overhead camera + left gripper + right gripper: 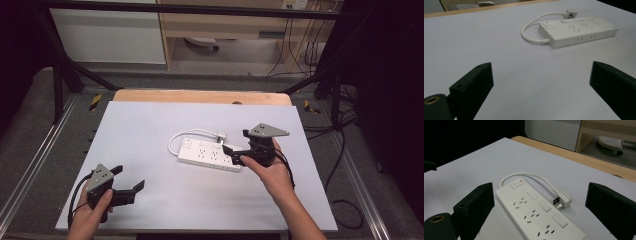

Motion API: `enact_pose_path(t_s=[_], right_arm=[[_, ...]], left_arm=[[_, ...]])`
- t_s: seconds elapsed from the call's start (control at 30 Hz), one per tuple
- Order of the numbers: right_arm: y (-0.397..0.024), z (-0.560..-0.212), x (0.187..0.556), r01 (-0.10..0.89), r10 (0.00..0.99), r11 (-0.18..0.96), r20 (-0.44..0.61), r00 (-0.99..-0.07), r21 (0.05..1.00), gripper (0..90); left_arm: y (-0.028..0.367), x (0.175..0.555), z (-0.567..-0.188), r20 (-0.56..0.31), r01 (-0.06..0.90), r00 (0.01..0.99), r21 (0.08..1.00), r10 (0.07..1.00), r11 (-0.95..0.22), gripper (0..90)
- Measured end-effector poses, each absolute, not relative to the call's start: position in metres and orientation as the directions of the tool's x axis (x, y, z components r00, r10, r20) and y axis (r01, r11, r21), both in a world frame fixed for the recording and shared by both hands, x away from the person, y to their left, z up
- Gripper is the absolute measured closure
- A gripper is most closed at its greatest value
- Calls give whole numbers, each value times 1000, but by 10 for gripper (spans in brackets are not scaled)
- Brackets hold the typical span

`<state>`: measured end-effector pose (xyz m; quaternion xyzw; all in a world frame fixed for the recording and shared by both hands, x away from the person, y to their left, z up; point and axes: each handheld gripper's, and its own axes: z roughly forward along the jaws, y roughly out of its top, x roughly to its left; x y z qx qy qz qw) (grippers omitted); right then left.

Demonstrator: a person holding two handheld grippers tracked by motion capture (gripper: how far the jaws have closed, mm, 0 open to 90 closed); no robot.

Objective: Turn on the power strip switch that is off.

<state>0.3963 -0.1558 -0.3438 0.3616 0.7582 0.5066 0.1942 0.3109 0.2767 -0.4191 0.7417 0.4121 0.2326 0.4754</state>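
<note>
One pale grey bench (150, 190) carries everything, and its largest item is a white power strip (209, 154) lying flat a little right of centre. Its short white cable (190, 134) loops out from the switch end and curls back along the far side, ending in a white plug (220, 135) that rests on the bench just beside the strip, not inserted in any socket. In the right gripper view the power strip (536, 216) shows a switch with a small red mark, rows of socket slots and three blank rectangular covers.

The right gripper (235, 145), held in the person's right hand (272, 172), sits at the strip's near right end, jaws spread wide and holding nothing; one jaw tip looks to be at or just over the strip's edge, though contact cannot be confirmed. The left gripper (131, 179), in the left hand (95, 212), hovers near the bench's front left corner, well apart from the strip, jaws also spread and empty.

Judging from this, the approach is in hand: the right gripper is lining up on the strip. The next move probably calls for closing on the strip's body to steady it, while the left gripper travels across to reach the plug or cable.
</note>
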Motion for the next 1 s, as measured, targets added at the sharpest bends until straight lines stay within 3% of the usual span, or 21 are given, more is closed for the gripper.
enact_pose_path(t_s=[0.77, 1.0], right_arm=[[-147, -350, 420, 371, 766, 226, 71, -639, 901, 92], [-139, -352, 425, 359, 768, 209, 74, -636, 910, 205]], left_arm=[[275, 312, -421, -50, 398, 554, 893, 831, -211, 52], [275, 312, -421, -51, 397, 554, 893, 831, -210, 52]])
